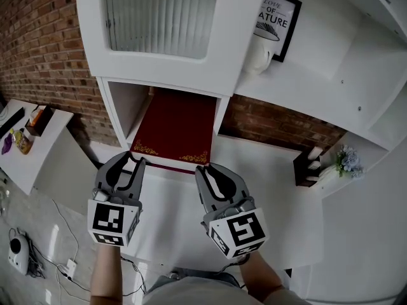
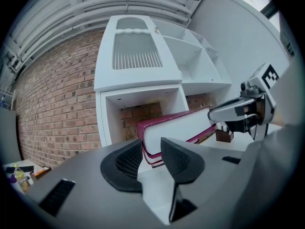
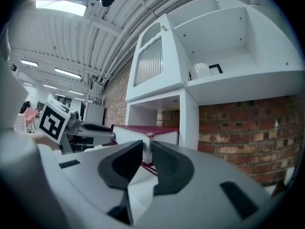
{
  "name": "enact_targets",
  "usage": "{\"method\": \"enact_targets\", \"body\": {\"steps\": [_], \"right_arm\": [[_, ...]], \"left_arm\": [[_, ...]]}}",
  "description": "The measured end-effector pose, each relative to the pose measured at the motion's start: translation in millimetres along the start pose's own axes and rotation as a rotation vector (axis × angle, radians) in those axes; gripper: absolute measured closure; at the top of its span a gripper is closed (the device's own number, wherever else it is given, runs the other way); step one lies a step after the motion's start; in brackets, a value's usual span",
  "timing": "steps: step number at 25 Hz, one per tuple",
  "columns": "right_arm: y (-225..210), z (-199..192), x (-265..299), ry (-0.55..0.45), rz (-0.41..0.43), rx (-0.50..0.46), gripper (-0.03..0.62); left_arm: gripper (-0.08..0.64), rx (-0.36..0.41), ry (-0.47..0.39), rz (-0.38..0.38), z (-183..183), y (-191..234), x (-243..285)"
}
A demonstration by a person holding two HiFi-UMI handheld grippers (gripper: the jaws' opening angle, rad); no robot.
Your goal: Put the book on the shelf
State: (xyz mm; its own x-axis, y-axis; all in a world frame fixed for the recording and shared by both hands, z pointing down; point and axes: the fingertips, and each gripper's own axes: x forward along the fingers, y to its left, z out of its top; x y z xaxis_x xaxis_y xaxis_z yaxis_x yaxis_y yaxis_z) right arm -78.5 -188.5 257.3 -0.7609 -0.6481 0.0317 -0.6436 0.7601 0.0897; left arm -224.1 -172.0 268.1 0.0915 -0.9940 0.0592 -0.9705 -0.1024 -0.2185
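A dark red book with gold corner ornaments lies flat in the lower cubby of the white shelf, its front edge sticking out over the white ledge. My left gripper stands just before the book's front left corner, and my right gripper just before its front right corner. In the left gripper view the jaws stand well apart, with the book's page edge beyond the tips. In the right gripper view the jaws leave a narrow gap, the book's corner beyond it. Nothing is between either pair of pads.
Above the cubby is a door with ribbed glass. A white cup and a framed print stand on the upper right shelf. A dark wooden holder and flowers sit on the ledge's right. A side table stands at left.
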Motion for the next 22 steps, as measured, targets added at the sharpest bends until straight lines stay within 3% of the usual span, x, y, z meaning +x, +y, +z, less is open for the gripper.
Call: {"method": "enact_targets", "body": {"steps": [22], "right_arm": [[-30.2,0.3,30.5,-0.04,-0.02,0.007,0.525]], "left_arm": [[0.431,-0.015,0.029,0.017,-1.3,8.1,42.6]]}}
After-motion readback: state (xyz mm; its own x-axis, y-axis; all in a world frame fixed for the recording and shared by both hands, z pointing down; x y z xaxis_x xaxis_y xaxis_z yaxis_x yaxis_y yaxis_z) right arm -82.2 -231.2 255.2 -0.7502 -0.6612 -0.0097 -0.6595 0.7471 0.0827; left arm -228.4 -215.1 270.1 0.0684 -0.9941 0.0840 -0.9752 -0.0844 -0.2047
